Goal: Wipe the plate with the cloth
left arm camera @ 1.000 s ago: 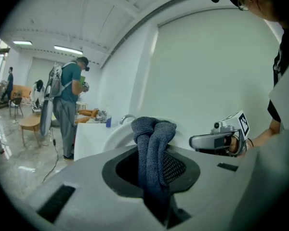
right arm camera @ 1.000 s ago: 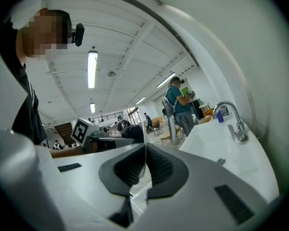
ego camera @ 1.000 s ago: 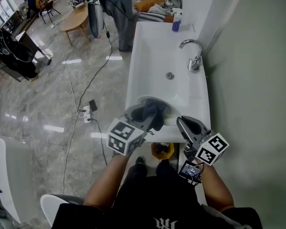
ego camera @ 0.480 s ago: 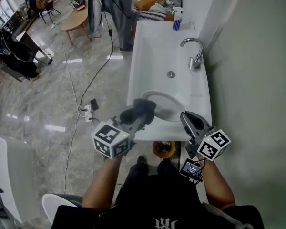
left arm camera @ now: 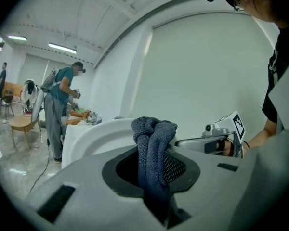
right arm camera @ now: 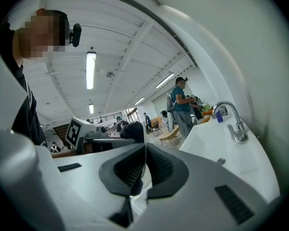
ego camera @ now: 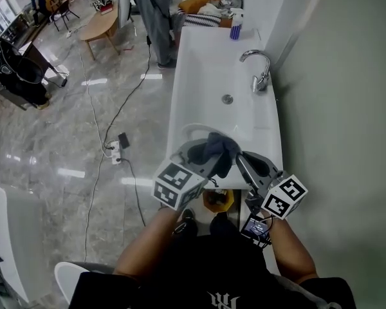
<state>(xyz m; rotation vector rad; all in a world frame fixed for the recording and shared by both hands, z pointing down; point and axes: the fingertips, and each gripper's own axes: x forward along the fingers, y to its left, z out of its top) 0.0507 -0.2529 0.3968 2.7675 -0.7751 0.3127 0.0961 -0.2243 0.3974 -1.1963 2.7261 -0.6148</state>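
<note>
A white plate [ego camera: 184,134] stands over the near end of the sink, and only its left rim shows in the head view. My right gripper [ego camera: 242,159] is shut on its right edge; in the right gripper view [right arm camera: 145,154] the rim runs as a thin white line between the jaws. The dark blue-grey cloth [ego camera: 217,148] is bunched up, with my left gripper [ego camera: 207,157] shut on it. The cloth [left arm camera: 154,146] lies against the plate [left arm camera: 91,138], covering most of its face in the head view. From the right gripper view the cloth [right arm camera: 133,130] shows as a dark lump just beyond the jaws.
A long white sink [ego camera: 206,76] runs away from me, with a chrome faucet [ego camera: 257,69] on its right, a drain [ego camera: 227,99] and a blue bottle [ego camera: 235,28] at the far end. A wall closes the right side. A person [ego camera: 151,5] stands by the far end. A cable and power strip [ego camera: 119,143] lie on the floor to the left.
My left gripper pulled the cloth off toward the plate's near left edge, then swept it back to the right across the plate. The right gripper and plate stayed put.
</note>
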